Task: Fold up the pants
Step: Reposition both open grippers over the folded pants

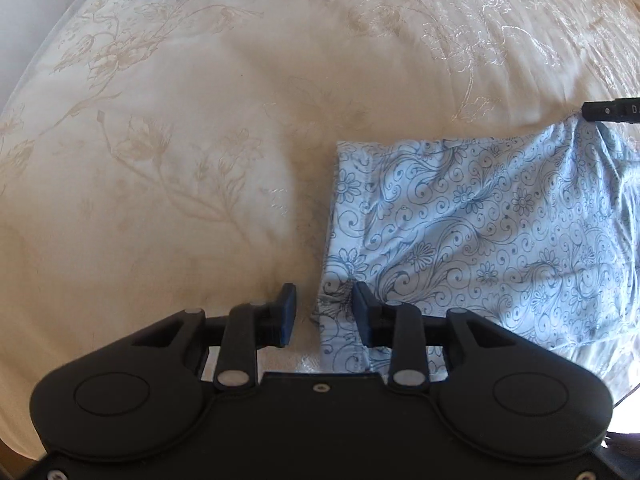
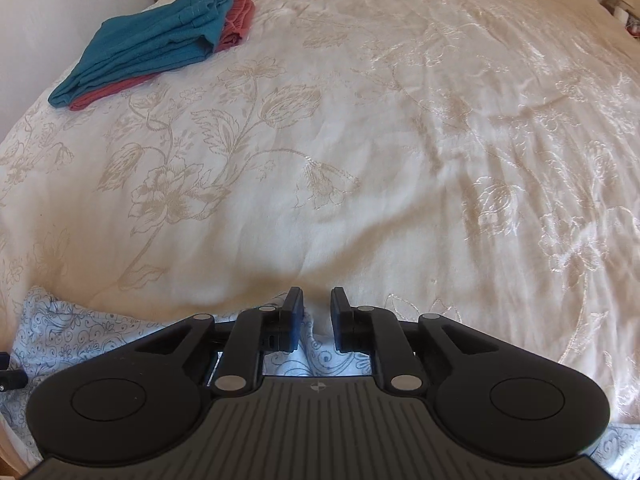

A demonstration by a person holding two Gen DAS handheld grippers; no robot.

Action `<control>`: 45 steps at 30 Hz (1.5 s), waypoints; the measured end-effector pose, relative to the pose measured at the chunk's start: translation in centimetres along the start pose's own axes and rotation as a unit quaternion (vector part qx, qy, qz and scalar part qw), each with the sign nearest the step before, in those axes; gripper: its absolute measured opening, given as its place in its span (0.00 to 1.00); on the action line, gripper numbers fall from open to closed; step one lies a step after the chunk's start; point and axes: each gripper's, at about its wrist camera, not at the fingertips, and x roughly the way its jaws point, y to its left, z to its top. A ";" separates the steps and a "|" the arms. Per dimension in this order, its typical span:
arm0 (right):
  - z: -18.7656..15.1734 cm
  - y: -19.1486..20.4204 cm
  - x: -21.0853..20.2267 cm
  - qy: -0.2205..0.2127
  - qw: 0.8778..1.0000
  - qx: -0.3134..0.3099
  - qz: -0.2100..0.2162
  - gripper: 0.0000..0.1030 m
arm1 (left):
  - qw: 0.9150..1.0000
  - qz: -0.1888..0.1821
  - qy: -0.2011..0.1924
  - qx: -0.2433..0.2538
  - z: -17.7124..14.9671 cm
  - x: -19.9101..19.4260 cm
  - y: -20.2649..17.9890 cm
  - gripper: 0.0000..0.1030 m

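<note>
The pants (image 1: pixel 480 224) are light blue with a dark swirl-and-flower print and lie folded on the cream bedspread, right of centre in the left wrist view. My left gripper (image 1: pixel 324 312) is open, its jaws astride the near left corner of the pants. In the right wrist view the same pants (image 2: pixel 80 332) lie under and left of my right gripper (image 2: pixel 316 312). That gripper is open, with a fold of the fabric rising between its fingers. The tip of the right gripper (image 1: pixel 612 110) shows at the far right edge of the left wrist view.
A folded teal garment (image 2: pixel 156 36) lies on a folded red one (image 2: pixel 236 24) at the far left of the bed (image 2: pixel 360 140). A wall runs along the left side. Small items stand at the headboard end.
</note>
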 end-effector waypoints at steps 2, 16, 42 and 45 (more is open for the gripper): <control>-0.2 -0.2 -1.3 -0.019 1.000 0.009 -0.004 0.15 | 0.999 -0.014 -0.002 -0.030 0.2 -0.7 1.1 0.43; -8.5 3.8 -4.8 0.022 0.998 0.017 0.061 0.15 | 0.997 -0.013 -0.070 -0.002 4.4 0.2 -3.7 0.42; -17.3 -20.0 -15.6 -0.016 0.961 0.217 -0.169 0.15 | 0.996 0.000 -0.086 0.035 2.1 -3.9 -16.8 0.43; -19.4 -25.1 -16.9 -0.014 0.946 0.251 -0.206 0.15 | 0.996 -0.010 -0.081 0.041 1.4 -4.6 -21.1 0.43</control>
